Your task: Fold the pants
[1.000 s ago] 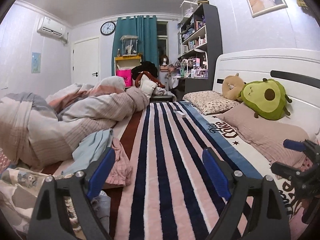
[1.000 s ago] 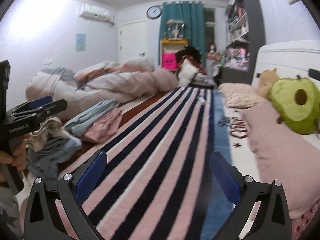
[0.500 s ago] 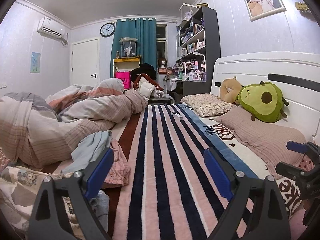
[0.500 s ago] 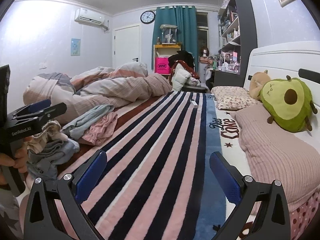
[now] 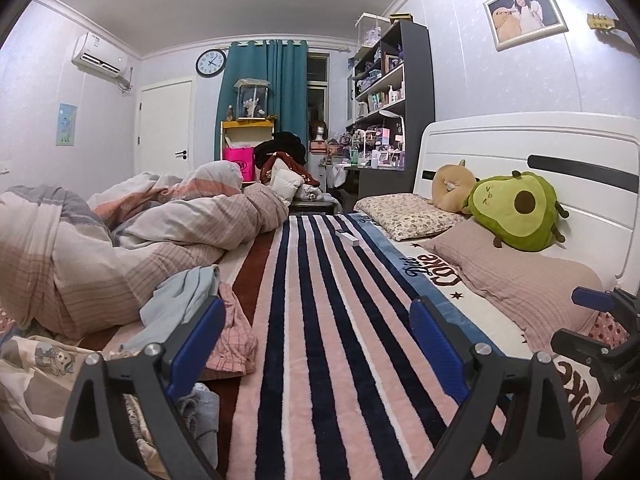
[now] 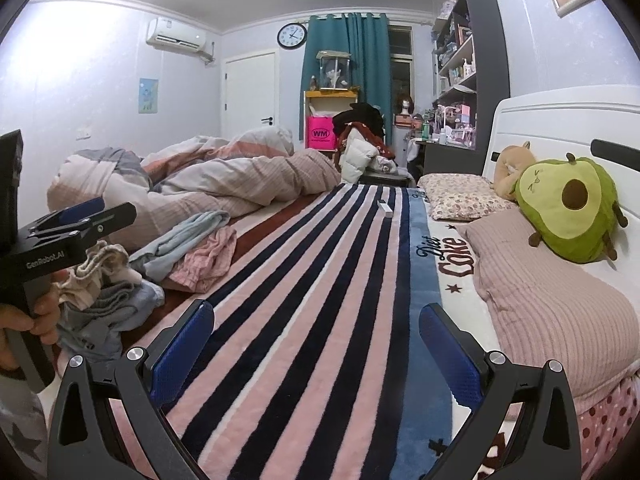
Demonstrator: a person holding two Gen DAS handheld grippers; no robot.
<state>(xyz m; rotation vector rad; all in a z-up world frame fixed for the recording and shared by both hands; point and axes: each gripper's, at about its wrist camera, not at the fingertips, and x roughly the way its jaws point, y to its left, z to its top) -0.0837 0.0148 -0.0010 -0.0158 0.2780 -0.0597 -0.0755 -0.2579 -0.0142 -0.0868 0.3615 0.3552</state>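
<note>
A heap of clothes lies on the left side of the bed: a light blue garment (image 5: 182, 300) over a pink checked one (image 5: 236, 340), and grey and beige pieces (image 6: 100, 300) nearer me. I cannot tell which are the pants. My left gripper (image 5: 320, 344) is open and empty above the striped blanket (image 5: 320, 320), right of the heap. My right gripper (image 6: 316, 352) is open and empty over the same blanket (image 6: 320, 300). The left gripper also shows in the right wrist view (image 6: 76, 216), held beside the heap.
A bunched striped duvet (image 5: 120, 240) fills the far left of the bed. Pillows (image 5: 520, 280) and an avocado plush (image 5: 516, 210) lie along the white headboard on the right. A small white box (image 5: 347, 237) sits on the blanket further off.
Both grippers have shifted slightly and the views have steadied. Both stay open and empty. The clothes have not moved.
</note>
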